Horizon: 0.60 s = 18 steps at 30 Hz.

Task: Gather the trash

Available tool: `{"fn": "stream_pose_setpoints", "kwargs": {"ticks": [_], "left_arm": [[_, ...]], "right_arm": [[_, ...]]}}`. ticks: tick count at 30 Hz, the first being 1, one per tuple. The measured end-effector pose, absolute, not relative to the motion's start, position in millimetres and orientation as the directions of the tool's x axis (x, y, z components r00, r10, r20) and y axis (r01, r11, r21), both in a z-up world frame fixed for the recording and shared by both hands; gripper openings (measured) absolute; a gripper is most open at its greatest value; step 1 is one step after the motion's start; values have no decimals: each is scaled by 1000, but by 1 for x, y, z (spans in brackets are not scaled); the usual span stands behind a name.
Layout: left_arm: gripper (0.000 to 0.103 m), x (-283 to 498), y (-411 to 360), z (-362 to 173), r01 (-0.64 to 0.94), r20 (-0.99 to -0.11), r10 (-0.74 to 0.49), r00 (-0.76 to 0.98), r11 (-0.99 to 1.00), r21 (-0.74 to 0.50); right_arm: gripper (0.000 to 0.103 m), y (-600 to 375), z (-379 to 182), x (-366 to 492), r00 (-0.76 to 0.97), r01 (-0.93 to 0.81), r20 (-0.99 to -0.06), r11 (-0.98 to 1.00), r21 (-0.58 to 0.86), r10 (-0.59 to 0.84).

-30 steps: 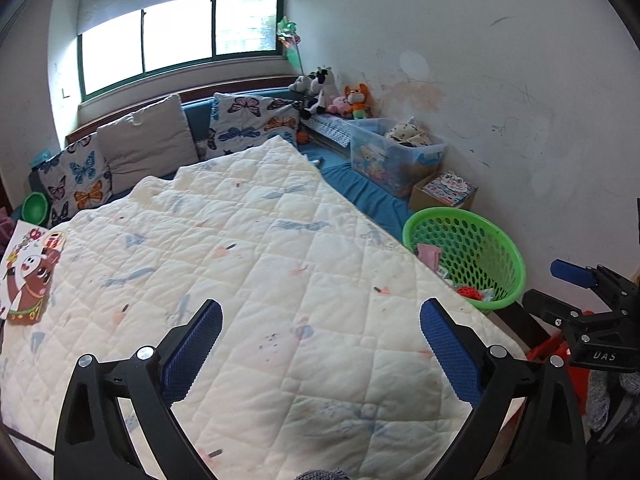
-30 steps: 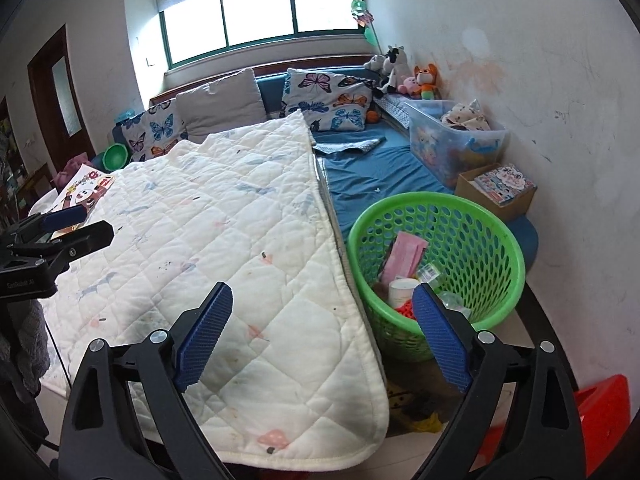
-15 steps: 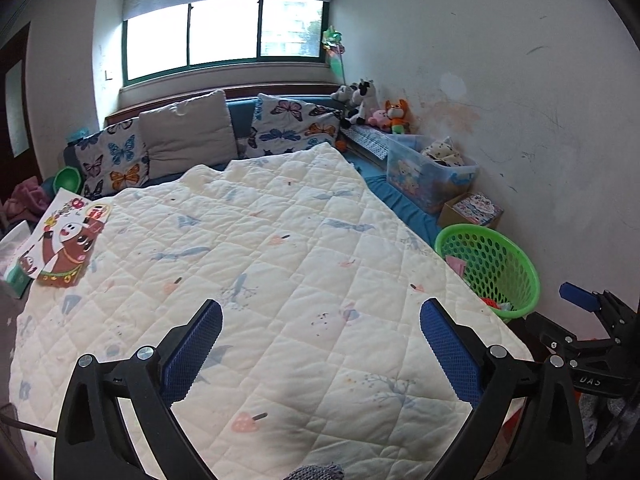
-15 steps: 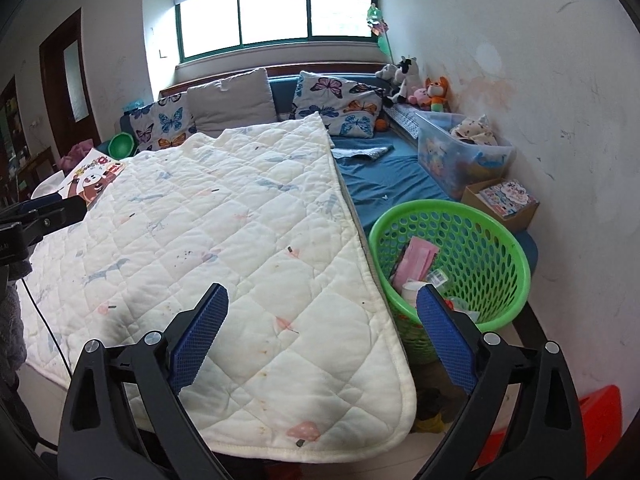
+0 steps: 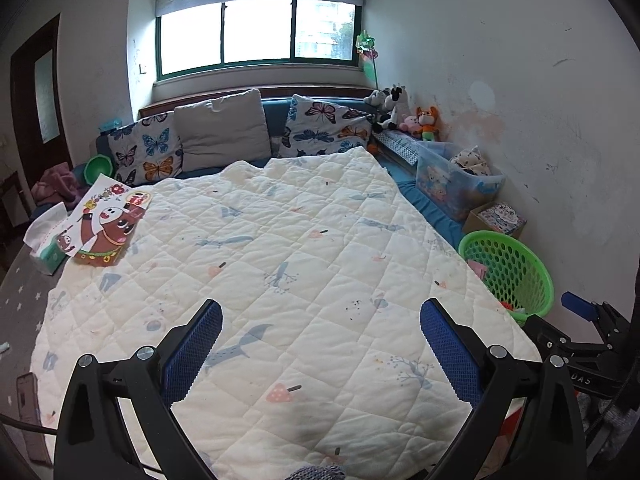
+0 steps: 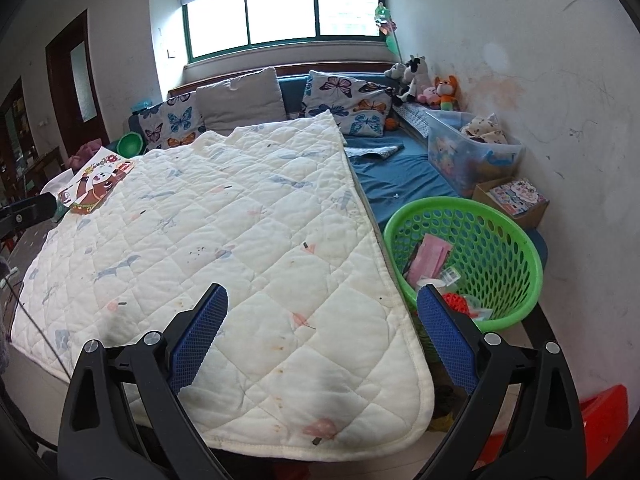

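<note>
White quilt (image 5: 304,248) covers the bed under both grippers. Nearest, the left gripper (image 5: 320,344) has its jaws wide apart with nothing between them. The right gripper (image 6: 322,332) has just been opening and is also wide and empty. Just beside the quilt's right edge stands the green basket (image 6: 516,232), with trash (image 6: 432,256) inside. Butterfly pillows (image 5: 324,130) lean under the window (image 5: 256,28) farther back.

Green basket (image 5: 516,264): near side hidden behind quilt (image 5: 280,264) edge in left wrist view; contents mostly unseen there. In right wrist view, right gripper's blue pad (image 6: 444,336) covers part of the basket's trash (image 6: 456,296); small clear items beside the basket's pink packet (image 6: 430,256) unidentifiable.
</note>
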<state>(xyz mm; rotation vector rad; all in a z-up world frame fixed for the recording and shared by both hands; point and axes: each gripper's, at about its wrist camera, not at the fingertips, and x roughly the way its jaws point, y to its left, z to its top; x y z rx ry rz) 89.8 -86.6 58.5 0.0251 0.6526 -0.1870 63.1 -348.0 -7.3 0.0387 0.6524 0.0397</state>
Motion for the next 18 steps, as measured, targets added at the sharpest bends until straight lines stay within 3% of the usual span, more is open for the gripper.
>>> {"fn": "stream_pose_setpoints", "kwargs": {"ticks": [8,18], "left_arm": [[96,77,-79,74,168,-588,-169,791,984,-57],[96,87,-83,38,165,-619,-159,769,985,-48]], "right_arm": [[95,-343,-11,66,790,-42,-610,998,54,66],[95,-340,-10,64,793,-41,-605,998,56,67]]}}
